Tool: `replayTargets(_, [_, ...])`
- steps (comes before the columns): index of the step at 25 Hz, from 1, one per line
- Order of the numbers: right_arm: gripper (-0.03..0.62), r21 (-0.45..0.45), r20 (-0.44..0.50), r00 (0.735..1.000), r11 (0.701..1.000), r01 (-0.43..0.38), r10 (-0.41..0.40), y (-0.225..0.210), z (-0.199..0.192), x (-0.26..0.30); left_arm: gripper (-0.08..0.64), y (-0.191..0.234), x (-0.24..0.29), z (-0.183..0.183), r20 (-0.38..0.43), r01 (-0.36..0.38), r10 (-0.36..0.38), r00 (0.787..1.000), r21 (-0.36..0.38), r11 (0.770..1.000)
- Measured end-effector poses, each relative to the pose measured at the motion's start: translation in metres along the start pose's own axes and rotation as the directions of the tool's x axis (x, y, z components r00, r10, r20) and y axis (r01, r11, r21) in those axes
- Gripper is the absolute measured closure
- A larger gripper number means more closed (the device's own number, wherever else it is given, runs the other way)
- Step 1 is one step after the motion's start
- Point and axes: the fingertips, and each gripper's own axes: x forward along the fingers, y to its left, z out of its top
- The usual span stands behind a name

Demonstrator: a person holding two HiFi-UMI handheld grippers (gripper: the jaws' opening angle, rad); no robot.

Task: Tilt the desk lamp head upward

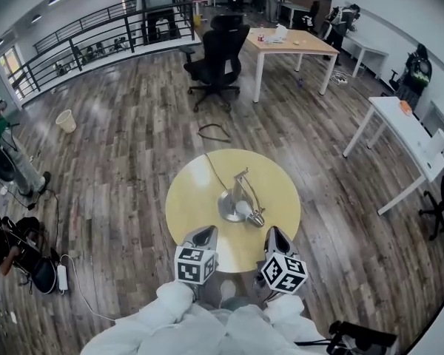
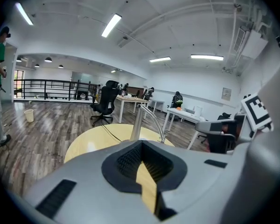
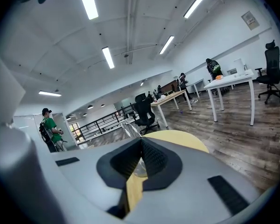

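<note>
Mid surface point(image 1: 196, 187) sits lamp point(image 1: 239, 200); left hand-held gripper point(image 1: 204, 235) & right hand-held gripper point(image 1: 274, 237) nr edge, jaws pressed together, empty.

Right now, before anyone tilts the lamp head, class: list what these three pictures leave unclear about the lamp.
- Head view: the desk lamp is too small to read its head's tilt or hinge.
- Left gripper view: the body of the left gripper hides the lamp's head and base; only its arm shows.
- Right gripper view: the shut jaws of the right gripper cover most of the lamp.
</note>
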Motion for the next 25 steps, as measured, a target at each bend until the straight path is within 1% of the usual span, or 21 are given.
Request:
replayTargets(4, [0.579, 0.01, 0.008, 1.0, 1.0, 0.008, -0.008, -0.018, 0.015, 0.024, 0.561, 0.002, 0.029, 0.021, 0.005, -0.007, 0.007, 1.0, 0.02, 1.0])
replayTargets(8, [0.58, 0.004, -0.002, 1.0, 1.0, 0.013, -0.013, -0.032, 0.018, 0.045, 0.561, 0.004, 0.052, 0.032, 0.013, -0.005, 0.004, 1.0, 0.027, 1.0])
replayTargets(13, [0.58, -0.004, -0.033, 0.999, 1.0, 0.013, -0.013, -0.034, 0.02, 0.066, 0.561, 0.01, 0.066, 0.031, -0.002, 0.002, -0.002, 1.0, -0.005, 1.0])
replayTargets(16, [0.58, -0.013, -0.042, 0.999, 1.0, 0.015, -0.016, -0.035, 0.019, 0.078, 0.561, 0.019, 0.078, 0.026, -0.016, 0.015, -0.015, 1.0, -0.006, 1.0])
replayTargets(22, [0.58, 0.016, -0.04, 0.999, 0.999, 0.036, -0.035, -0.048, 0.018, 0.083, 0.561, 0.03, 0.097, 0.034, -0.032, 0.037, -0.036, 0.999, 0.046, 0.998])
replayTargets(24, [0.58, 0.025, -0.026, 1.0, 1.0, 0.007, -0.006, -0.049, 0.016, 0.083, 0.561, 0.037, 0.102, 0.038, -0.014, 0.042, -0.041, 0.999, 0.069, 0.997])
replayTargets(25, [0.58, 0.022, -0.024, 0.999, 1.0, -0.023, 0.023, -0.049, 0.014, 0.083, 0.561, 0.039, 0.105, 0.04, 0.007, 0.045, -0.046, 0.999, 0.089, 0.995])
